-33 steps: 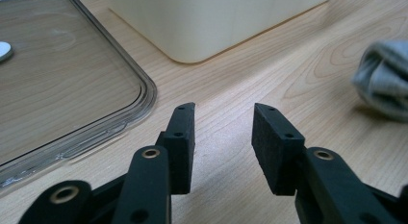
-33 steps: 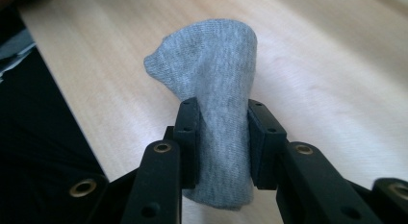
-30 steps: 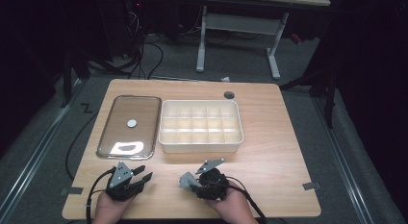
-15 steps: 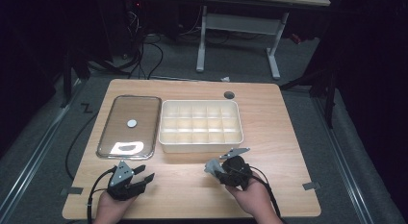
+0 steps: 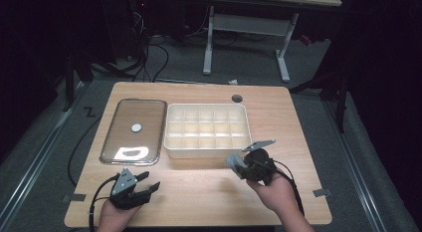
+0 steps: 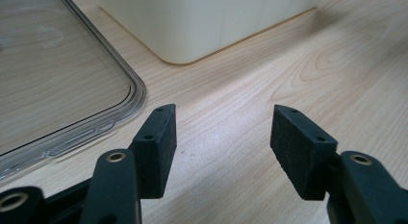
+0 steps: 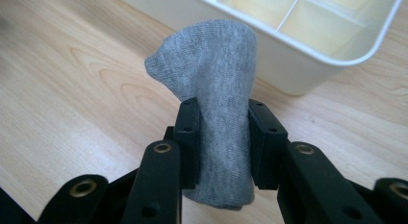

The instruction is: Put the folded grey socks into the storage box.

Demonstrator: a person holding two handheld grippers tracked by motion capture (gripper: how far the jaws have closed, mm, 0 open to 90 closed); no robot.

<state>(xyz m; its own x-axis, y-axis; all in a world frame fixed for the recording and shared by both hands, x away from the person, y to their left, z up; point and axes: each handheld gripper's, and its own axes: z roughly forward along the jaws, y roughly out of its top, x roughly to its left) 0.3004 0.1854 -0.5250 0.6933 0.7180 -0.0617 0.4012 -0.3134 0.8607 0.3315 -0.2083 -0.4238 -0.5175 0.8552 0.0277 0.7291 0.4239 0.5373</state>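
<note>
Your right gripper (image 7: 219, 147) pinches a grey knitted cloth roll (image 7: 216, 104) at mid-frame, a detail the high view blurs. Your left gripper (image 6: 221, 147) has just been opening, nothing between its pads. Bare table (image 5: 199, 184) lies lower centre; beyond stand the cream divided tray (image 5: 206, 150) and clear lid (image 5: 133, 127).

Right hand-held gripper (image 7: 223, 144): both black pads clamped on a rolled grey knit cloth (image 7: 219, 96), standing upright between them. Cream compartment tray (image 7: 298, 65): beyond the cloth, rounded corner nearest, dividers visible. Light wood desk (image 7: 72, 89): beneath the tray.
</note>
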